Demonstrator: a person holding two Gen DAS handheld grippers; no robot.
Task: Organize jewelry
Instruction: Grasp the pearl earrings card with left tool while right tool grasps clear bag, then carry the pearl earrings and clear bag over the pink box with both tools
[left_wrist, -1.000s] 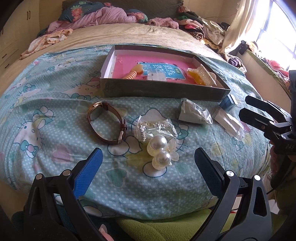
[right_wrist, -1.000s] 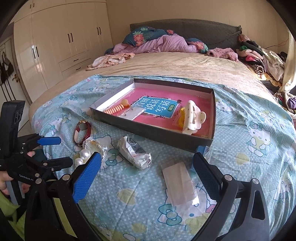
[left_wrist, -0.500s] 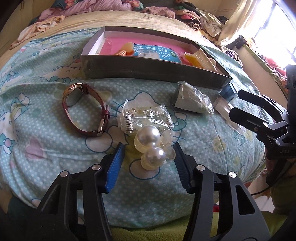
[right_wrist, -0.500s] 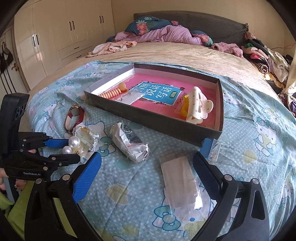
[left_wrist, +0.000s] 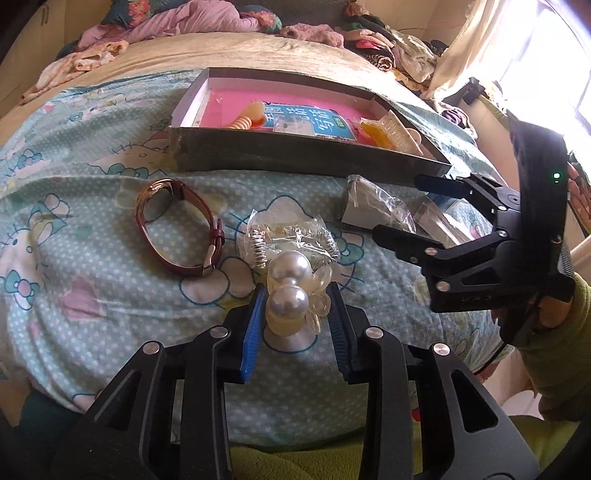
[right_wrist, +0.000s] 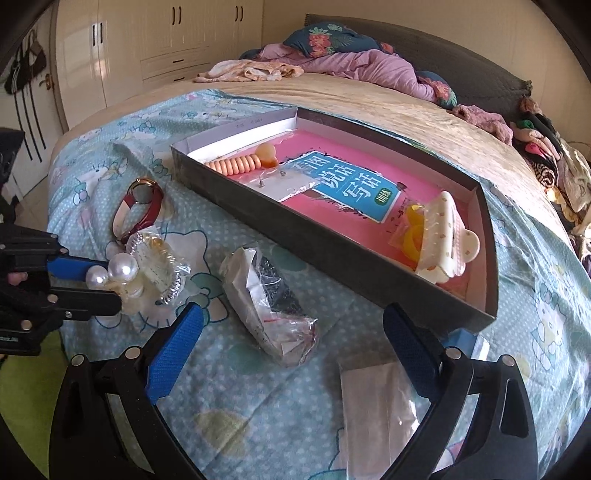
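Left gripper (left_wrist: 295, 314) pinches the pearl clip (left_wrist: 290, 291) narrowly; lift straight, clear of the bag (left_wrist: 291, 240). Right gripper (right_wrist: 291, 350) hangs wide, empty.

- Blue label (right_wrist: 349, 188) on the pink book in my box (right_wrist: 332, 254): large white Chinese characters 看图说话写话
- Small green badge (right_wrist: 381, 194) on it: 训练
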